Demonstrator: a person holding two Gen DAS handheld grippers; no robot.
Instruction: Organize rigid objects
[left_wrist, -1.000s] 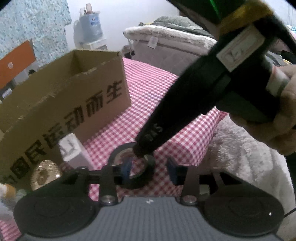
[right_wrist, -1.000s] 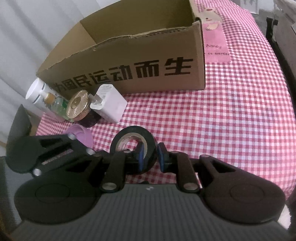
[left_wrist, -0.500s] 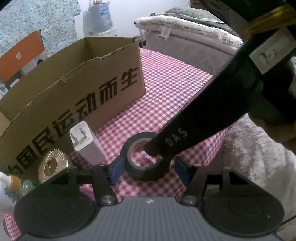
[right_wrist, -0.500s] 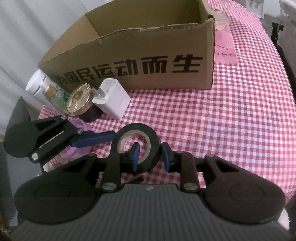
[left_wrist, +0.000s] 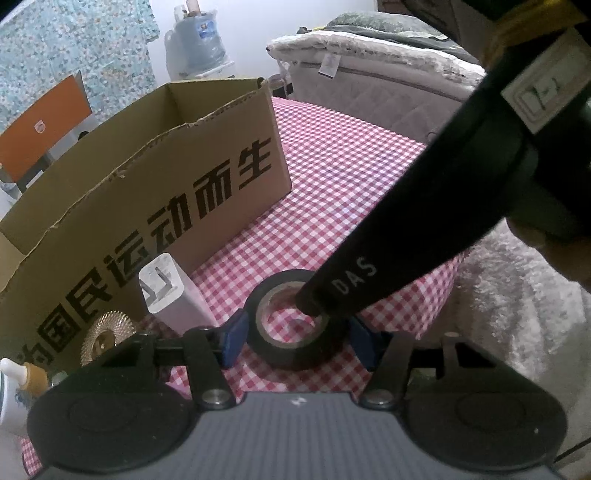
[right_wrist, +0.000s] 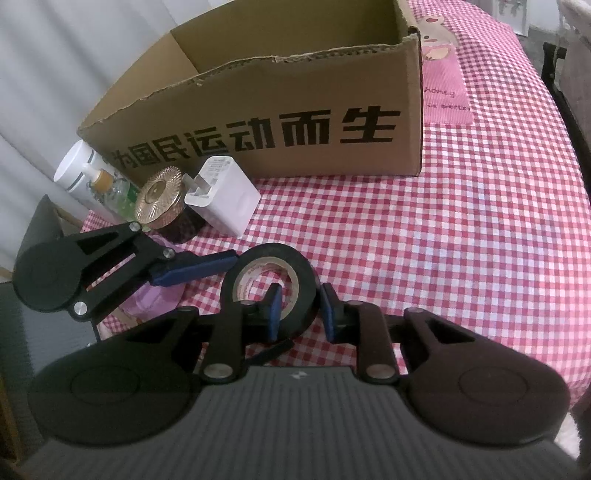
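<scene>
A black tape roll (left_wrist: 295, 354) (right_wrist: 306, 273) lies on the red-checked tablecloth (right_wrist: 443, 258), tipped a little. My right gripper (right_wrist: 301, 314) is shut on its wall, one pad in the hole and one outside, jaws closing. In the left wrist view that gripper's dark finger (left_wrist: 351, 280) reaches into the hole from the upper right. My left gripper (left_wrist: 299, 343) straddles the roll and its jaws are closing. Its left pad meets the rim, and the right pad stands just off it. From the right wrist view only one of its blue fingers (right_wrist: 195, 269) shows.
An open cardboard box (left_wrist: 147, 192) (right_wrist: 295, 122) stands behind the roll. At its near left corner are a white charger (right_wrist: 221, 199), a gold-lidded jar (right_wrist: 162, 199), a pump bottle (right_wrist: 107, 188) and a white cylinder (right_wrist: 74, 166). A hand (left_wrist: 561, 258) and a white rug (left_wrist: 517, 325) are on the right.
The left gripper's jaws spread from over the roll's hole to either side of the roll. It drew back slightly. The right gripper stays on the roll's wall.
</scene>
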